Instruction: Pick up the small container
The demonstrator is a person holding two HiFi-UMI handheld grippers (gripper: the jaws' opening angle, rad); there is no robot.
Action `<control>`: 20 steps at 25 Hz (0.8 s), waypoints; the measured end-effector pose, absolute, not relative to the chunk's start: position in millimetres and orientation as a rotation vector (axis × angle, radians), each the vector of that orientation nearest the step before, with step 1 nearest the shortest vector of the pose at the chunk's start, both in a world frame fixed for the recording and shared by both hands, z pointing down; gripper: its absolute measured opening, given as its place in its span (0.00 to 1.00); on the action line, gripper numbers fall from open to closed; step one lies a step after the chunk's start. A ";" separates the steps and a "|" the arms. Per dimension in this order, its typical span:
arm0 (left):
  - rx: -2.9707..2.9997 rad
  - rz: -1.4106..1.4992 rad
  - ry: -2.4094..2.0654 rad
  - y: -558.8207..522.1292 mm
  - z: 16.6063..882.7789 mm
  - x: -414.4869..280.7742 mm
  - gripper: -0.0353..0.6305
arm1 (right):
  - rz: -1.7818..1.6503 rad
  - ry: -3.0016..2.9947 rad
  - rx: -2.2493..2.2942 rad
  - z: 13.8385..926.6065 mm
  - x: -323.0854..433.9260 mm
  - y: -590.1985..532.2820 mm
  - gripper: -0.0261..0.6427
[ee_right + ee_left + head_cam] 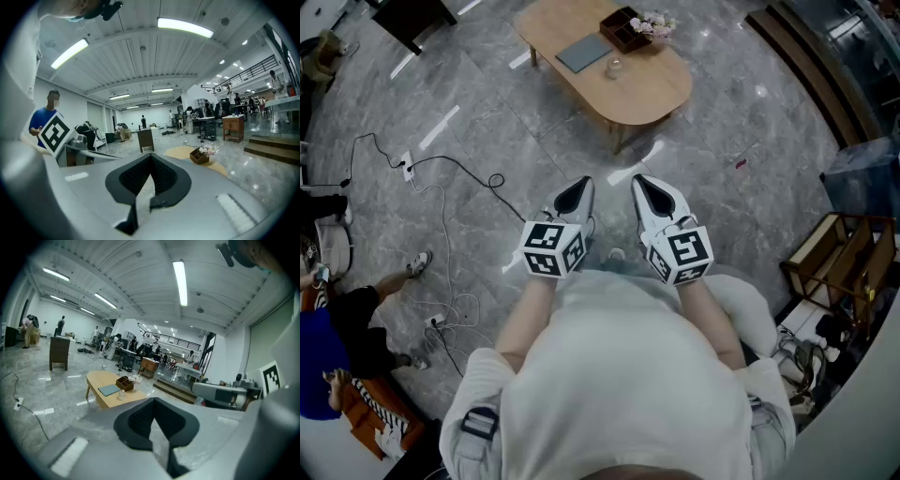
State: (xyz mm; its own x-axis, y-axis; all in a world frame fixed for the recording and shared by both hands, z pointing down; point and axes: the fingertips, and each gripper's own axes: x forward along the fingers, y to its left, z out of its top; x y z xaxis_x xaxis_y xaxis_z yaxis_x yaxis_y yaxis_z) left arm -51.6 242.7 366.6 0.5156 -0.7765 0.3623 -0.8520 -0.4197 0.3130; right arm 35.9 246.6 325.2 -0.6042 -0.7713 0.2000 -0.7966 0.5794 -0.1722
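Ahead, small container (pixel 614 67) sits on rounded wooden table (pixel 649 90).

The right gripper (pixel 150 160) is holding its jaws closed and empty, while beyond them a wooden table (pixel 179 151) is carrying a brown divided box (pixel 198 157) and flowers (pixel 207 150).
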 end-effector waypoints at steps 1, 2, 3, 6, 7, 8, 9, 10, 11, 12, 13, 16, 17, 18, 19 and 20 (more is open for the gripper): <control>2.300 0.215 -1.329 249.6 365.7 -49.4 0.06 | 0.372 -2.690 1.362 323.8 38.9 252.3 0.04; 2.297 0.208 -1.326 256.3 364.7 -47.4 0.06 | 0.369 -2.683 1.376 322.3 41.4 258.0 0.04; 2.297 0.205 -1.325 262.6 363.6 -46.1 0.06 | 0.366 -2.678 1.385 320.7 43.0 263.6 0.04; 2.302 0.216 -1.332 279.1 360.4 -46.9 0.06 | 0.362 -2.679 1.385 317.4 39.7 279.5 0.04; 2.304 0.222 -1.333 282.9 359.2 -48.0 0.06 | 0.364 -2.683 1.382 316.8 36.8 283.5 0.04; 2.308 0.227 -1.334 285.9 357.7 -49.2 0.06 | 0.364 -2.686 1.378 316.0 33.6 286.9 0.04; 2.314 0.231 -1.337 288.5 355.6 -50.6 0.06 | 0.362 -2.689 1.372 314.8 30.0 289.7 0.04; 2.319 0.233 -1.343 290.9 353.2 -52.5 0.06 | 0.358 -2.693 1.363 313.5 26.2 292.3 0.04; 2.324 0.232 -1.351 293.1 350.8 -54.9 0.06 | 0.352 -2.697 1.354 312.3 22.4 294.6 0.04; 2.328 0.227 -1.358 295.2 348.8 -57.5 0.06 | 0.346 -2.701 1.344 311.4 19.0 296.6 0.04; 2.329 0.220 -1.363 297.1 347.3 -59.9 0.06 | 0.340 -2.704 1.336 311.0 16.4 298.5 0.04; 2.326 0.198 -1.372 302.2 346.2 -64.2 0.06 | 0.336 -2.710 1.321 312.4 13.4 303.8 0.04; 2.323 0.190 -1.375 303.6 346.5 -64.8 0.06 | 0.335 -2.711 1.315 313.3 13.6 305.4 0.04; 2.319 0.182 -1.380 304.6 346.9 -65.0 0.06 | 0.333 -2.713 1.309 314.0 14.2 306.6 0.04; 2.314 0.175 -1.384 305.3 347.2 -64.9 0.06 | 0.329 -2.714 1.304 314.5 15.2 307.2 0.04; 2.311 0.169 -1.388 305.6 347.3 -64.4 0.06 | 0.325 -2.715 1.300 314.6 16.5 307.2 0.04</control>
State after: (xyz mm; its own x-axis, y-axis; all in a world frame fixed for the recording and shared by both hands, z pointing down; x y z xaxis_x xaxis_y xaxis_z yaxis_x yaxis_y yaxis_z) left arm -64.4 305.6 347.3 0.4898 -0.8106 0.3210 -0.8639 -0.4016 0.3041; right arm 16.5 307.2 314.6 -0.6258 -0.7554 0.1942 -0.7799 0.6093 -0.1433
